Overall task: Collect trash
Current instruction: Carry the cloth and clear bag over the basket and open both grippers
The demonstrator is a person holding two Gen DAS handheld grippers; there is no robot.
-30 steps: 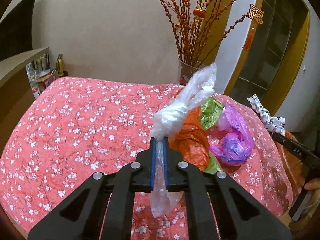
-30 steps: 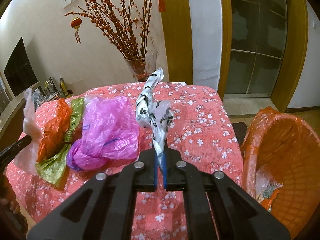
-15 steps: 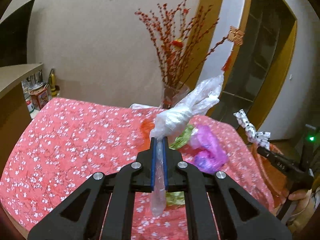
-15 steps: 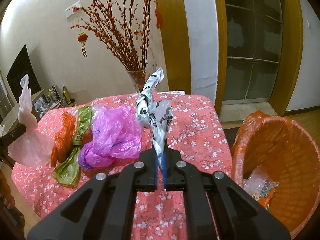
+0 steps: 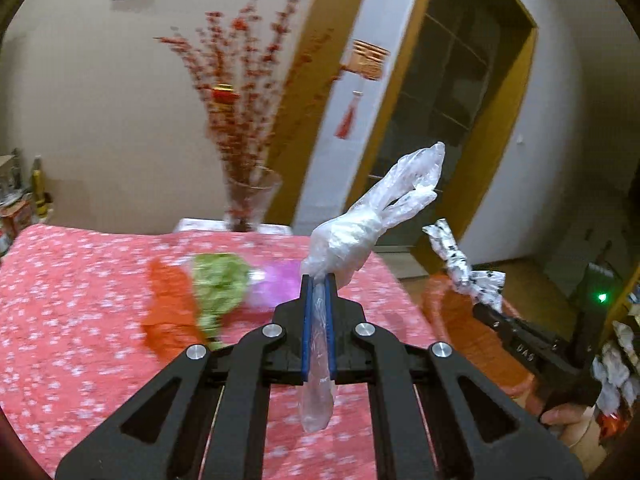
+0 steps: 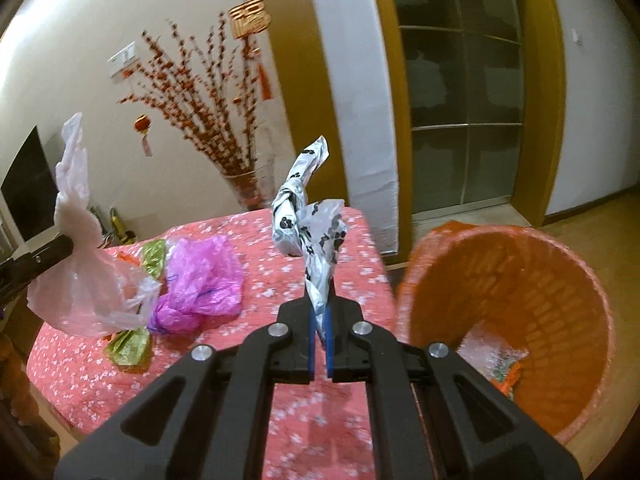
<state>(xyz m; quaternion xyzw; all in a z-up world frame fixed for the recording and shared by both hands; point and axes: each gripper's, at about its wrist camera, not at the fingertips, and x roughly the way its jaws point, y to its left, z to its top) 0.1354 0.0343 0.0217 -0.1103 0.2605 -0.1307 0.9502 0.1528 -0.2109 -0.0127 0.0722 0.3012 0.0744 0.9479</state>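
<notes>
My left gripper (image 5: 318,280) is shut on a clear plastic bag (image 5: 360,232), held up above the table; the bag also shows in the right wrist view (image 6: 80,272). My right gripper (image 6: 320,312) is shut on a white bag with black prints (image 6: 308,224), also seen in the left wrist view (image 5: 464,272). An orange basket (image 6: 520,280) lined with an orange bag stands on the floor to the right of the table, with some trash at its bottom. A purple bag (image 6: 200,280), a green bag (image 5: 218,284) and an orange bag (image 5: 168,300) lie on the table.
The table has a red flowered cloth (image 6: 280,272). A glass vase of red branches (image 5: 250,200) stands at its far edge. A doorway with glass shelves (image 6: 460,120) is behind the basket. Bottles and boxes (image 5: 24,200) sit at the far left.
Both grippers have risen and swung to the right with their bags. The basket is now nearer and larger in the right wrist view.
</notes>
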